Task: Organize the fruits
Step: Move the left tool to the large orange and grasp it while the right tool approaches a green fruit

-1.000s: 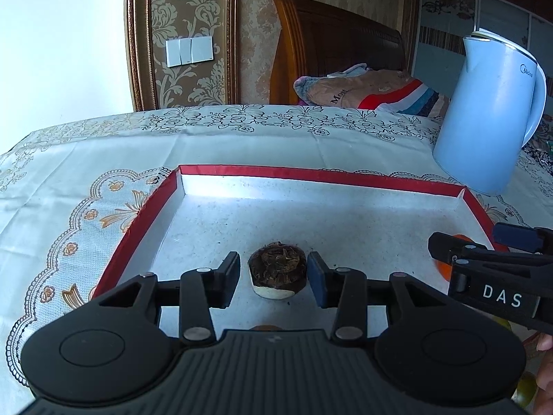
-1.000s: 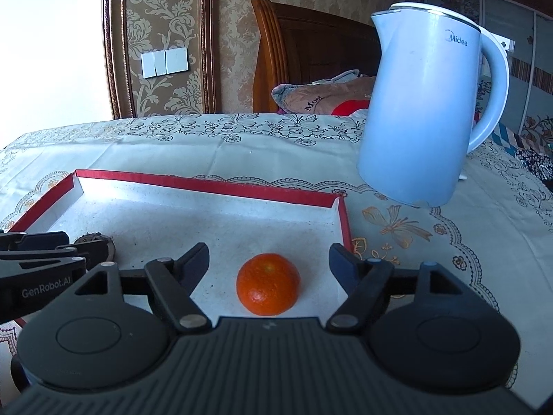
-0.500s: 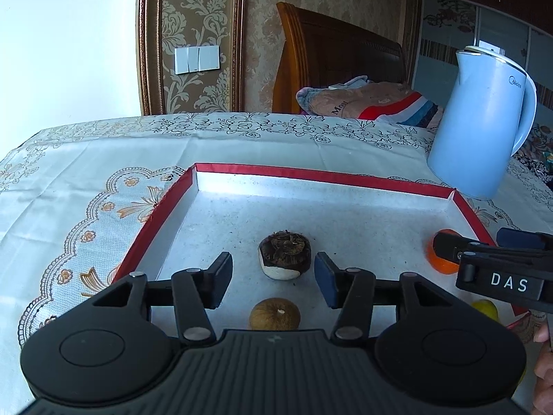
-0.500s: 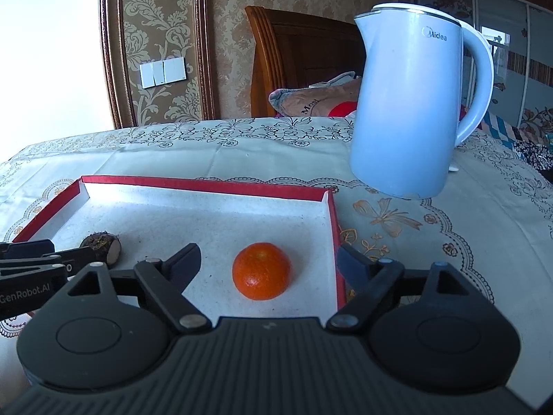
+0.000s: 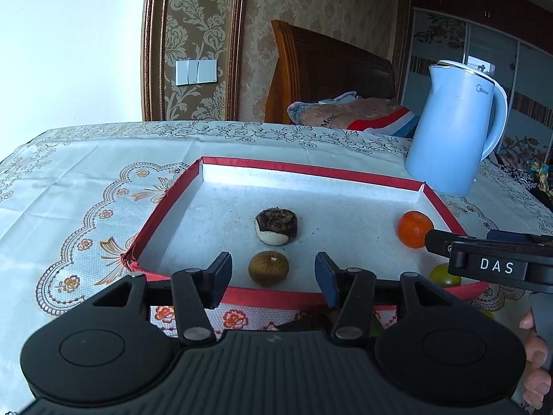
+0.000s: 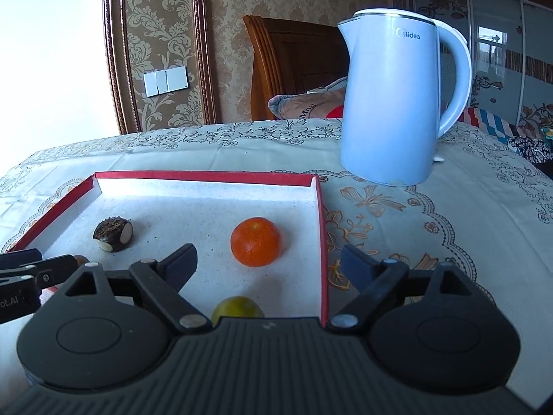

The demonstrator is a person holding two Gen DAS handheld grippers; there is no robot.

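Note:
A shallow red-rimmed tray lies on the table. In it are a dark brown and white water chestnut, a round brown fruit, an orange mandarin and a yellow-green fruit. My left gripper is open and empty, just in front of the tray's near rim, with the brown fruit between its fingers in view. My right gripper is open and empty, near the mandarin; it shows at the right of the left wrist view.
A light blue electric kettle stands on the patterned tablecloth just beyond the tray's far right corner. A wooden headboard and pillows stand behind the table. More objects lie dimly under my left gripper, in front of the tray.
Both grippers have drawn back from the tray and toward me. The water chestnut and the mandarin stay in the tray; the brown and yellow-green fruits have come into view.

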